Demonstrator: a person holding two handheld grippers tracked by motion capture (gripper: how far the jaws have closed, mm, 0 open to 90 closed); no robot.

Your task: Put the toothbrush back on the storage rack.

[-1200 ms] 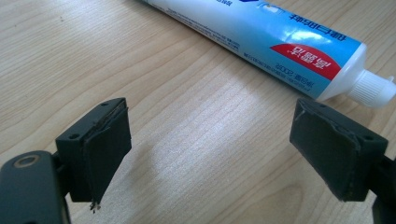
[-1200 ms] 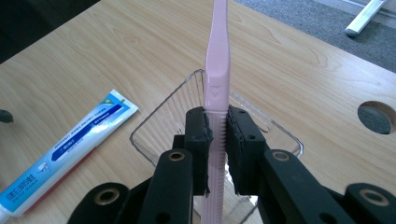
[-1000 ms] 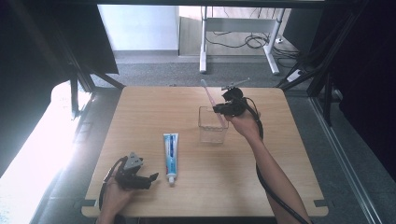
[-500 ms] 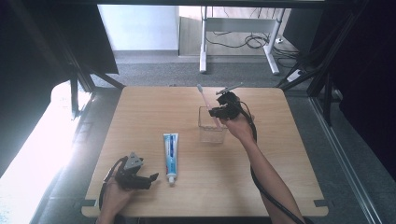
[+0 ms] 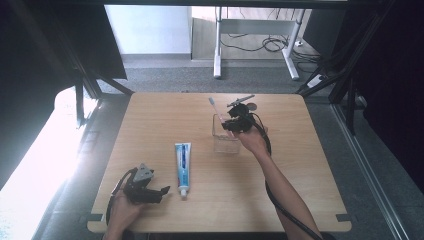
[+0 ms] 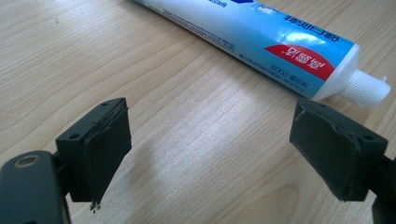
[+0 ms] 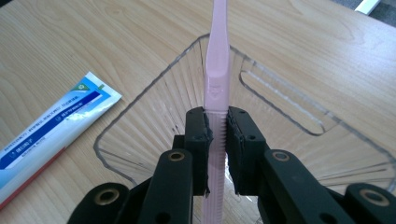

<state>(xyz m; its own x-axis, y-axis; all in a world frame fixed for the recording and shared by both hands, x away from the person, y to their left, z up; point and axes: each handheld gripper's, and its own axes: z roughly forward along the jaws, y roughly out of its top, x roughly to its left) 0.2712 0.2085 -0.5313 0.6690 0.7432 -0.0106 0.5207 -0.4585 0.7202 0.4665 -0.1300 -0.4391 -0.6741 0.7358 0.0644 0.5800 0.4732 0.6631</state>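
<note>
A pink toothbrush is clamped between the black jaws of my right gripper, which hangs just over the mouth of a clear ribbed plastic cup. From above, the right gripper sits at the cup with the toothbrush slanting up and to the left. A blue and white toothpaste tube lies flat in the table's middle, cap toward the front. My left gripper rests near the front left, open, and its fingers stand apart over bare wood just short of the tube's cap.
The wooden table has free room on the right and at the far left. Dark frame bars stand at the back corners. A black cable trails from the right gripper along the forearm.
The right gripper has come down and slightly leftward with the toothbrush, from above the cup's right rim to the cup's mouth. The left gripper has stayed put.
</note>
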